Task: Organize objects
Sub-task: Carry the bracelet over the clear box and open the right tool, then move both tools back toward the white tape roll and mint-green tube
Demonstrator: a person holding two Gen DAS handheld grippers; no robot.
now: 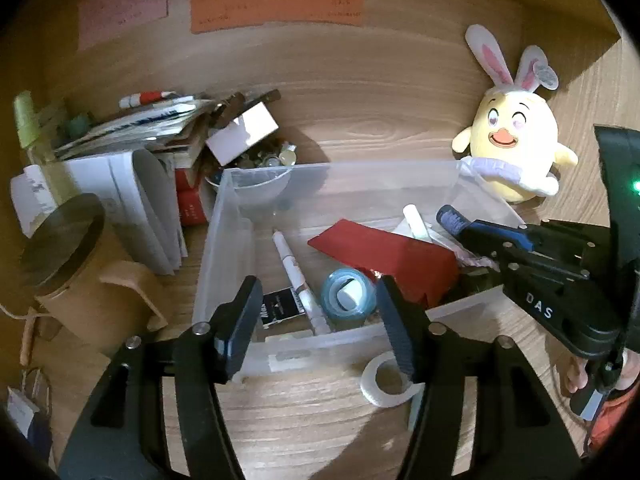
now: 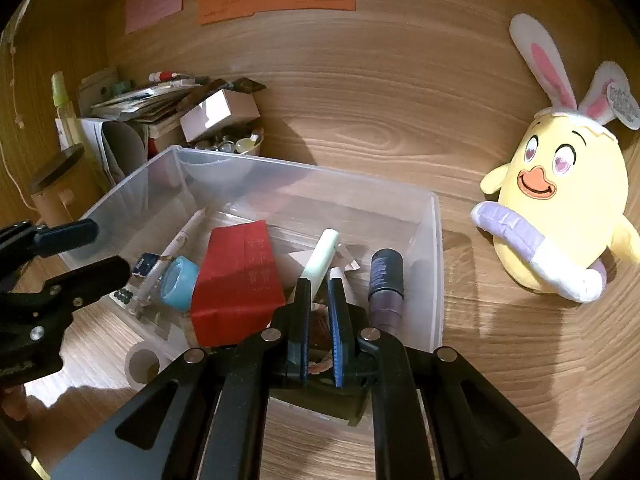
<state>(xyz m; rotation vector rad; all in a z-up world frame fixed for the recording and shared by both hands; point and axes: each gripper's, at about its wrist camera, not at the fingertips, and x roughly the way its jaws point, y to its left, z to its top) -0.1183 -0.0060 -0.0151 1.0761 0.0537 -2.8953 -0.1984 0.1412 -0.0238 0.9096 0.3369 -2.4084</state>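
Note:
A clear plastic bin [image 1: 224, 240] [image 2: 436, 240] sits on the wooden desk. Inside it lie a red packet [image 1: 392, 256] [image 2: 240, 280], a blue tape roll [image 1: 348, 292] [image 2: 180, 280], a white pen [image 1: 296, 276] [image 2: 176, 244], a pale tube [image 2: 322, 256] and a dark cylinder [image 2: 386, 280]. My left gripper [image 1: 316, 320] is open over the bin's near wall, empty. A white tape roll [image 1: 386, 380] [image 2: 142, 364] lies on the desk outside the bin, under the left gripper's right finger. My right gripper [image 2: 320, 304] [image 1: 480, 236] is nearly closed over the bin's near side; something pinkish shows between its fingers.
A yellow plush chick with bunny ears [image 1: 516, 140] [image 2: 560, 208] stands right of the bin. Behind the bin at left are stacked books and papers [image 1: 132, 168], a small box [image 1: 244, 132] and a bowl of small items [image 1: 256, 176]. A cardboard tube [image 1: 68, 264] stands at far left.

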